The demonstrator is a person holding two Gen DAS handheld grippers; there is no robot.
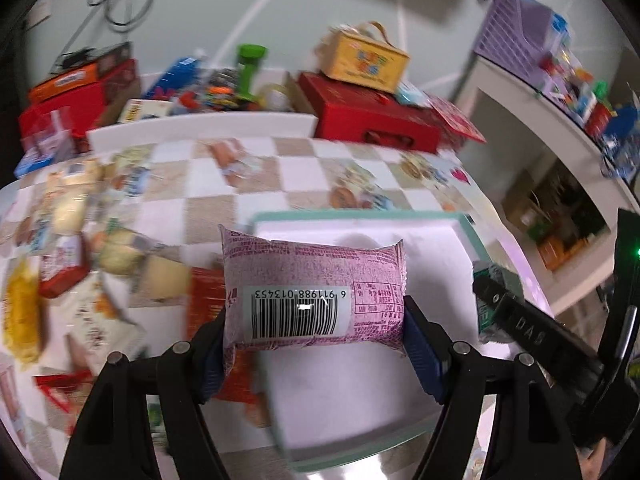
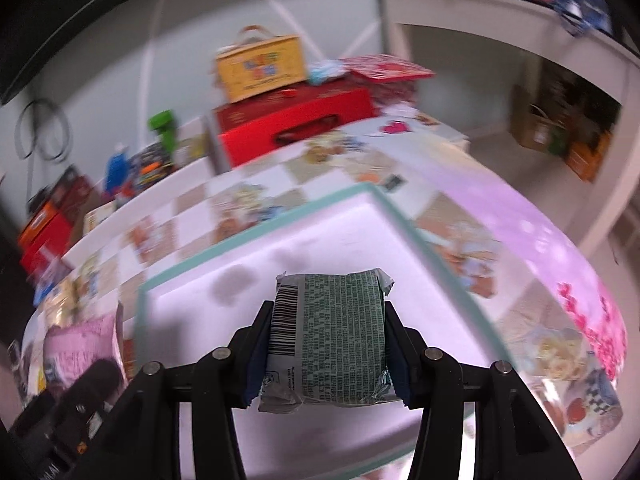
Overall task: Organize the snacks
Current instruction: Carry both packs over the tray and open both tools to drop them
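Both grippers carry snacks over the tray (image 1: 464, 224) at frame centre: left gripper (image 1: 314, 344) jaws clamp a pink packet (image 1: 312, 280), right gripper (image 2: 326, 354) jaws a green one (image 2: 340, 340) (background blurred); next, probably, lower and release.

place: likely home | patterned tablecloth (image 1: 304, 168) | cluttered white shelf (image 1: 532, 92)

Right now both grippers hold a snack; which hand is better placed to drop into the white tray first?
Right, probably. Its green packet hangs over the tray interior, while the left's pink packet still straddles the tray's near-left rim.

blurred: loose snacks (image 1: 60, 264), perhaps wrapped cakes | cut off: tray (image 2: 256, 236)
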